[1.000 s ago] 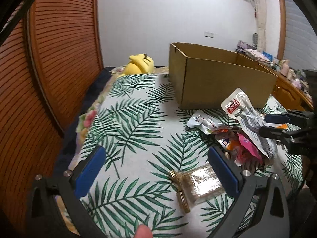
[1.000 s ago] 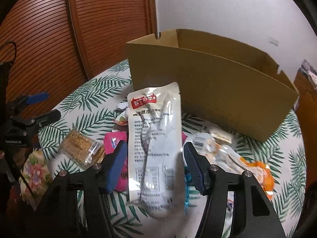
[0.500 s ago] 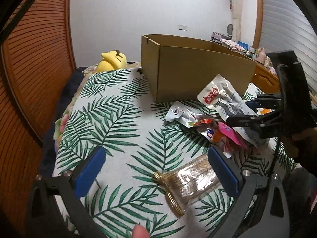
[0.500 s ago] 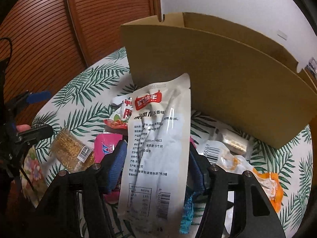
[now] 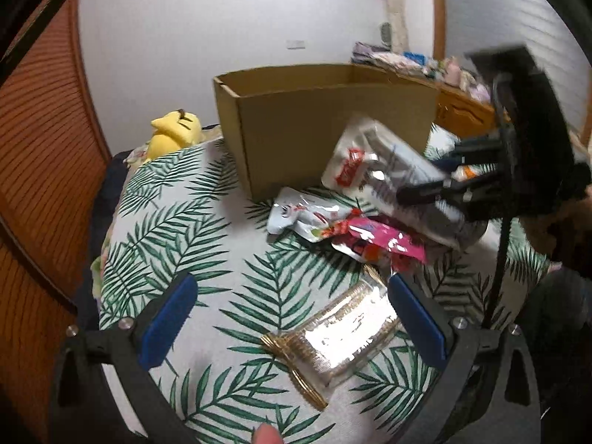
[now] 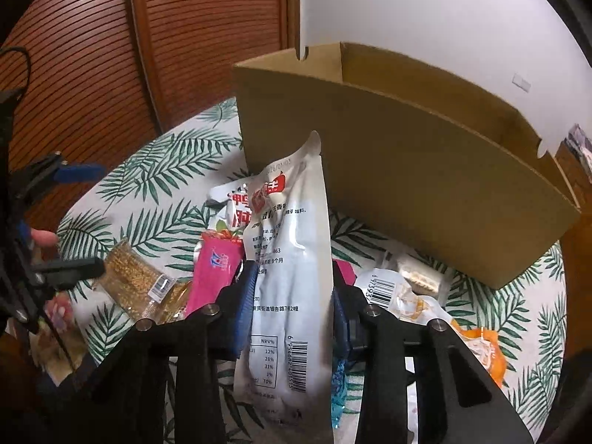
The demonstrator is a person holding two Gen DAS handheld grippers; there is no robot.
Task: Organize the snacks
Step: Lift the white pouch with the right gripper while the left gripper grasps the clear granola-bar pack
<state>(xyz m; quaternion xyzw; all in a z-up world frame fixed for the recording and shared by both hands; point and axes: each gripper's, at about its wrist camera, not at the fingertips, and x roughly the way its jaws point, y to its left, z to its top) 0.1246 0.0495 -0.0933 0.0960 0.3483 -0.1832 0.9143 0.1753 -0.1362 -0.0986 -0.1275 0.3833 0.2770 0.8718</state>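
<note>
A white snack pouch with a red label stands up between the blue pads of my right gripper. Its jaws are closing and the pads press on the pouch's sides. In the left wrist view the pouch hangs tilted above the snack pile, in front of the open cardboard box, with the right gripper clamped on its lower half. My left gripper is open low over the leaf-print cloth. A clear packet of golden snacks lies between its fingers, untouched.
Pink, white and orange packets lie piled before the box. A yellow plush toy sits at the cloth's far left. Slatted wooden doors stand on the left, a cluttered wooden cabinet on the right.
The right gripper's jaws have narrowed onto the white pouch, which now stands squeezed and raised nearer the box. The left gripper has rolled and shifted towards the golden packet.
</note>
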